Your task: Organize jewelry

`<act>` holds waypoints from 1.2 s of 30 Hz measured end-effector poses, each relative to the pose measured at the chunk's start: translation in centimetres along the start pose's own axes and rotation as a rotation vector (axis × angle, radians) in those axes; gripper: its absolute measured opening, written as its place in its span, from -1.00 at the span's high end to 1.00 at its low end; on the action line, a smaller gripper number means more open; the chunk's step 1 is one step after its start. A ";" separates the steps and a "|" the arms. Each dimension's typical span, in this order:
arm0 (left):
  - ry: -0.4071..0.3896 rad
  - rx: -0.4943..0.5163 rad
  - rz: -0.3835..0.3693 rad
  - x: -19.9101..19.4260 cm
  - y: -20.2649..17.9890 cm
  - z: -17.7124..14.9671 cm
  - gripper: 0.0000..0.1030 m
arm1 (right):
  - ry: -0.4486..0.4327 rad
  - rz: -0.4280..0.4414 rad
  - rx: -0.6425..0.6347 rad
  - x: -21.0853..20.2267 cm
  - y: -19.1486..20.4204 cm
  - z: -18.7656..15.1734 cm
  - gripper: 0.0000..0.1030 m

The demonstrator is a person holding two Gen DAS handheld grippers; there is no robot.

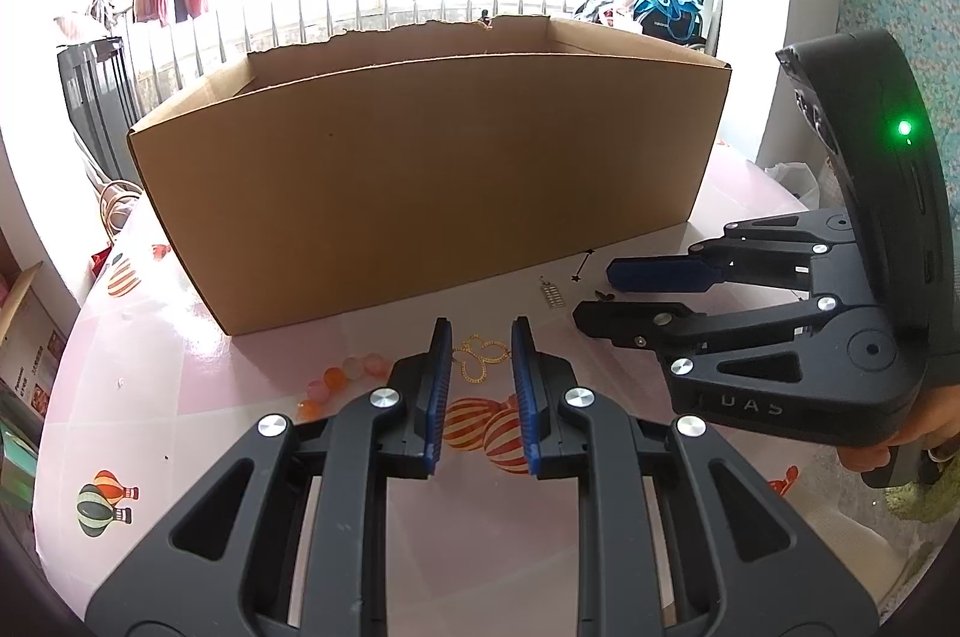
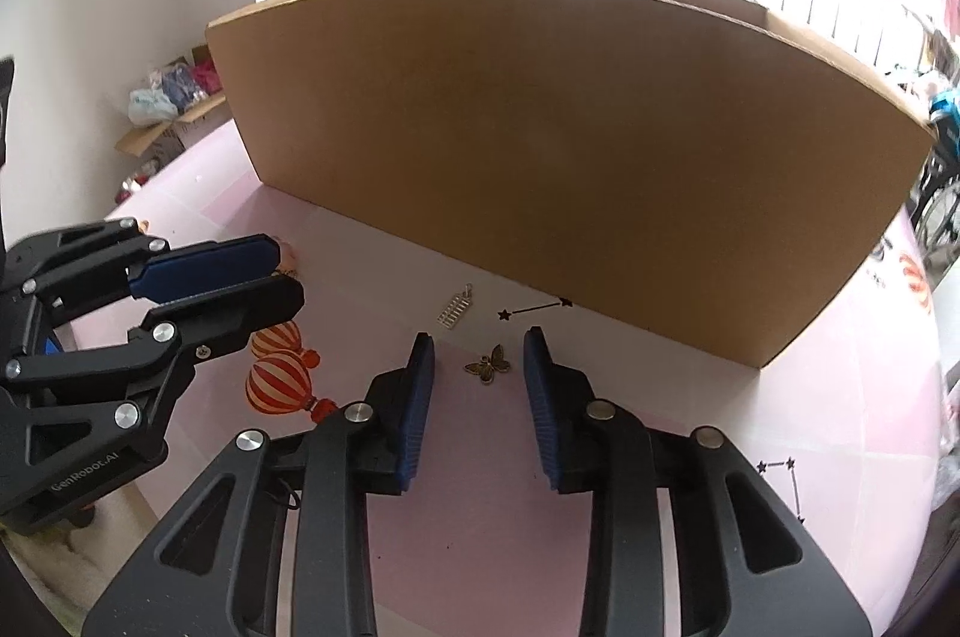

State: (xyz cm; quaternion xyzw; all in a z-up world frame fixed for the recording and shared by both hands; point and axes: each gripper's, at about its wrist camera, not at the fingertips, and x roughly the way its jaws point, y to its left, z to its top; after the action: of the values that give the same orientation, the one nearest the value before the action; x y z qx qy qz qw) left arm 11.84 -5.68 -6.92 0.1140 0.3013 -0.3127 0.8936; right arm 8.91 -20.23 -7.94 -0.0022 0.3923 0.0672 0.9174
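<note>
A gold butterfly-outline pendant [image 1: 480,360] lies on the pink table between the fingertips of my open left gripper [image 1: 480,337], untouched. A small bronze butterfly charm [image 2: 489,366] lies between the fingertips of my open right gripper [image 2: 478,346]. A silver ladder-shaped charm [image 2: 455,311] lies just beyond it and also shows in the left wrist view [image 1: 551,294]. Orange and pink beads [image 1: 342,380] lie left of the left gripper. A large open cardboard box [image 1: 420,181] stands behind all of this; its inside is hidden.
The pink tablecloth [image 2: 480,505] carries printed striped balloons [image 2: 279,385] and black star patterns [image 2: 536,309]. The right gripper's body [image 1: 780,331] sits close beside the left one. Clutter and hanging clothes lie beyond the table.
</note>
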 end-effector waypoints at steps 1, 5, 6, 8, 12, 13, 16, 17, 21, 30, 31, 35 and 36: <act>0.000 0.000 0.000 0.0 0.0 0.0 0.64 | 0.002 0.006 0.000 0.1 0.0 0.1 0.65; -0.001 0.002 0.002 0.0 0.0 0.0 0.64 | -0.004 0.011 0.018 0.2 -0.3 0.2 0.82; -0.001 0.002 0.003 0.0 0.0 0.0 0.64 | -0.006 0.015 0.023 0.2 -0.3 0.2 0.82; -0.001 0.000 0.004 0.0 0.1 0.0 0.64 | -0.012 0.020 0.032 0.2 -0.4 0.1 0.83; -0.004 -0.003 0.008 -0.1 0.0 0.0 0.63 | -0.018 0.026 0.043 0.2 -0.6 0.0 0.83; -0.005 -0.002 0.008 -0.1 -0.1 0.0 0.64 | -0.019 0.030 0.048 0.2 -0.6 0.0 0.84; -0.007 -0.002 0.008 -0.2 -0.3 -0.1 0.64 | -0.021 0.037 0.062 0.1 -0.9 -0.1 0.85; -0.007 -0.002 0.008 -0.2 -0.3 -0.1 0.64 | -0.023 0.040 0.067 0.1 -0.9 -0.1 0.85; -0.010 0.000 0.008 -0.3 -0.3 -0.1 0.64 | -0.034 0.047 0.077 -0.1 -1.0 -0.1 0.85; -0.022 0.001 0.010 -0.9 -0.3 -0.2 0.64 | -0.080 0.076 0.137 -1.9 -1.9 0.0 0.85; -0.024 0.001 0.010 -1.1 -0.4 -0.2 0.64 | -0.087 0.080 0.147 -2.3 -2.1 0.0 0.85; -0.046 0.008 0.008 -2.1 -0.5 0.0 0.64 | -0.118 0.090 0.169 -3.9 -2.5 0.5 0.85; -0.058 0.011 0.009 -2.5 -0.5 0.3 0.64 | -0.126 0.090 0.170 -4.3 -2.5 0.7 0.85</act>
State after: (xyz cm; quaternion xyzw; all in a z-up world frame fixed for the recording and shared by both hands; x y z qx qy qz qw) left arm 10.08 -4.97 -5.21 0.1113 0.2731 -0.3136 0.9026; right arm 6.73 -23.25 -4.48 0.0975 0.3379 0.0750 0.9331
